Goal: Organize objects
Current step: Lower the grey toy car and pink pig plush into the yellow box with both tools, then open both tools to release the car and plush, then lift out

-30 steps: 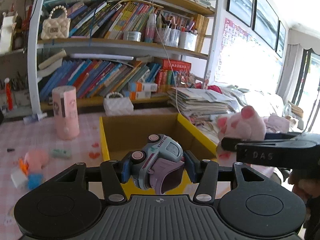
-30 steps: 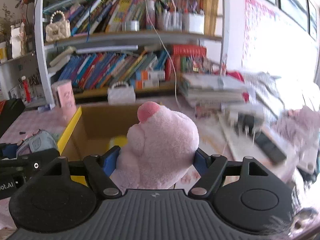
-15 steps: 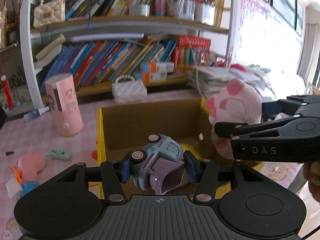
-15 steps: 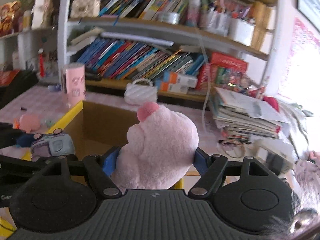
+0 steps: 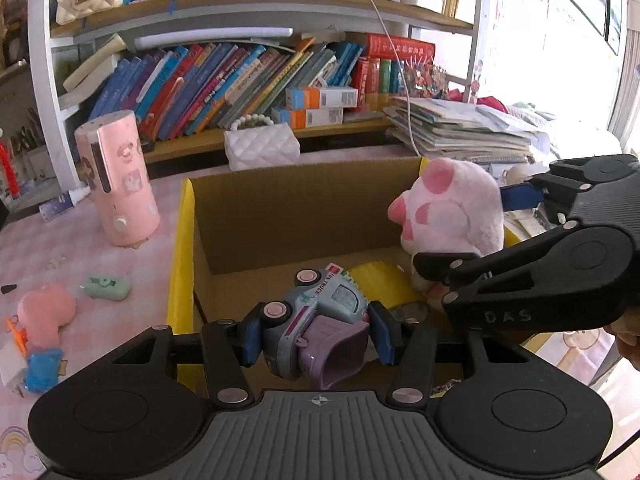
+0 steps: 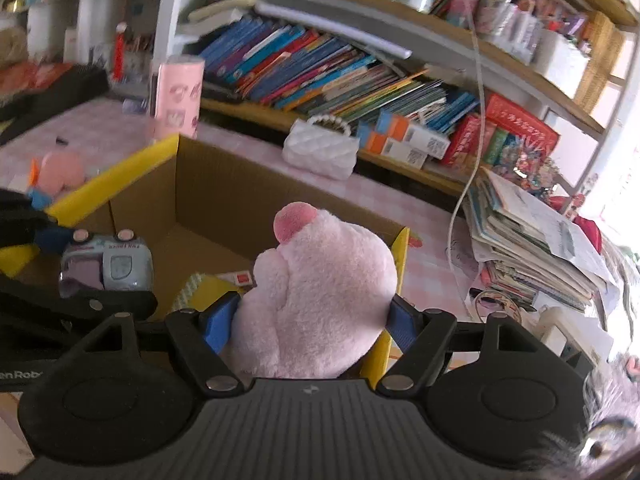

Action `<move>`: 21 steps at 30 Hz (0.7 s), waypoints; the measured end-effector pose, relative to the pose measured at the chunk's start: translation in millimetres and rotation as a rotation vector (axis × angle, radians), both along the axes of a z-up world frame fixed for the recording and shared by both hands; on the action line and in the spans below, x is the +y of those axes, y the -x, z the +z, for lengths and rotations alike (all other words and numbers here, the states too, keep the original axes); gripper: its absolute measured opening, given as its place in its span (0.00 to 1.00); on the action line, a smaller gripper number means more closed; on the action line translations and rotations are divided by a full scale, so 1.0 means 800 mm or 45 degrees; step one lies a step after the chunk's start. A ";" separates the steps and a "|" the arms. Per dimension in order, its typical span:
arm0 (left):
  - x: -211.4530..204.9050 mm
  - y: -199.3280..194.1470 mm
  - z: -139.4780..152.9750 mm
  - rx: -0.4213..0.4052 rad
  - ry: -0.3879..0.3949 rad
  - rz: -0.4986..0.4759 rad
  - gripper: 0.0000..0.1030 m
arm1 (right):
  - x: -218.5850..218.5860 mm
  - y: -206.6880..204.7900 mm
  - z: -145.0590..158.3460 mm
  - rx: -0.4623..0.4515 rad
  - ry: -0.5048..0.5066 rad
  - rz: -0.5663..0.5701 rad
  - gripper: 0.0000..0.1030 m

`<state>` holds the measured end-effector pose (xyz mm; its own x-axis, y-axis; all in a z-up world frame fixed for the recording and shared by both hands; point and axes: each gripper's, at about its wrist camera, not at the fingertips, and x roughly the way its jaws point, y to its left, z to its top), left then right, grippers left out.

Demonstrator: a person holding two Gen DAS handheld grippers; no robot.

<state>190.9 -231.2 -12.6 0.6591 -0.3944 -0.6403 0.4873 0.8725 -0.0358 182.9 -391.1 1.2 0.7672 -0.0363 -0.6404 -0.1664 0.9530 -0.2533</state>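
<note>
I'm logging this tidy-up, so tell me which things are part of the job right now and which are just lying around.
In the job:
left tool gripping toy truck
right tool gripping pink plush
cardboard box

Lying about:
white quilted purse
pink cylinder
green case
stack of papers

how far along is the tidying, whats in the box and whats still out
Done: a yellow item already lies in the box.
In hand: the left gripper holds a toy truck and the right gripper a pink plush, both over the box, not yet released.
Left: a pink toy and a green piece remain on the table beside the box.
</note>
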 end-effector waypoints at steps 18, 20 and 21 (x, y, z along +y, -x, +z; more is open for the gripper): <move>0.021 0.036 0.035 -0.165 0.148 0.045 0.70 | 0.002 0.007 0.015 -0.056 -0.004 -0.012 0.81; 0.027 0.043 0.041 -0.190 0.170 0.063 0.71 | 0.002 0.015 0.023 -0.090 -0.026 -0.038 0.81; 0.031 0.047 0.045 -0.199 0.180 0.074 0.72 | 0.002 0.019 0.027 -0.107 -0.038 -0.055 0.81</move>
<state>153.0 -206.0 23.1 0.7702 -0.4313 -0.4699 0.4454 0.8910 -0.0877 167.3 -389.2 22.9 0.8164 -0.0519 -0.5751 -0.1047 0.9662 -0.2357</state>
